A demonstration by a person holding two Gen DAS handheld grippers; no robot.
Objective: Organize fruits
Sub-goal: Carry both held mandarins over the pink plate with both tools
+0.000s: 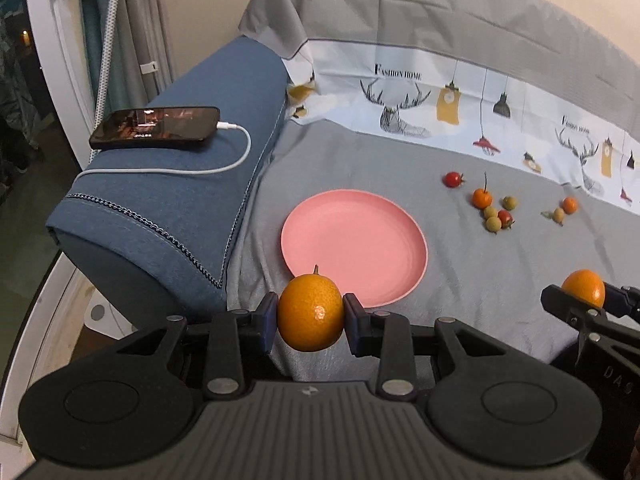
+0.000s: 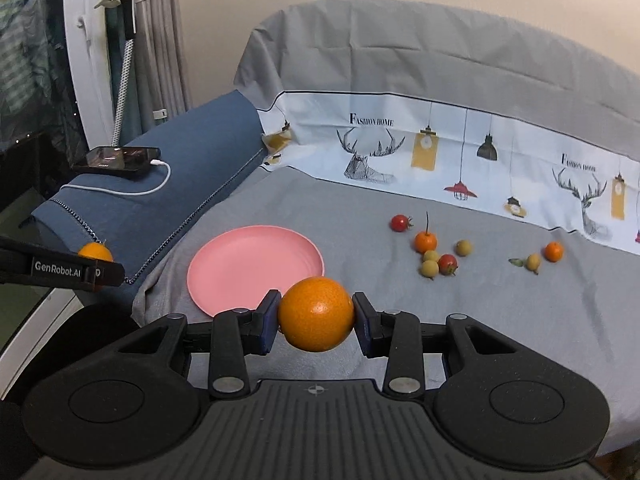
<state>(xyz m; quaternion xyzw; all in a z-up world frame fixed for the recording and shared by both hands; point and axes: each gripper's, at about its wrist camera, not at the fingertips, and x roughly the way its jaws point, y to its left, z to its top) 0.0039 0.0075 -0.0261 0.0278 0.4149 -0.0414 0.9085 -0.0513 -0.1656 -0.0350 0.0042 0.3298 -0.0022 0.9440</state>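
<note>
Across the sofa seat lies a grey cover [image 2: 460, 320] with a white printed band [image 2: 440, 148] of antlered deer heads, hanging lamps and the words "Fashion home" along its far edge. At left, a blue padded armrest [image 1: 192, 184] carries a smartphone [image 1: 156, 128] with a lit screen and a white charging cable [image 1: 224, 160] plugged in; beyond it stand a white frame [image 2: 86, 80] and grey curtains [image 2: 168, 40].

A pink plate [image 1: 352, 236] rests on the cover near the armrest, with nothing on it. To its right, well apart from it, small fruits lie scattered: red cherry tomatoes [image 1: 453, 179], small orange fruits [image 1: 482, 198] and yellow-green round fruits [image 1: 493, 224].

Left hand-held gripper [image 1: 311, 318]: jaws narrowly parted, pinching an orange citrus fruit with a short stem [image 1: 311, 312], seen over the plate's near rim.

Right hand-held gripper [image 2: 315, 320]: jaws likewise narrowly parted, pinching a round orange [image 2: 316, 314], seen just right of the plate's near rim.
</note>
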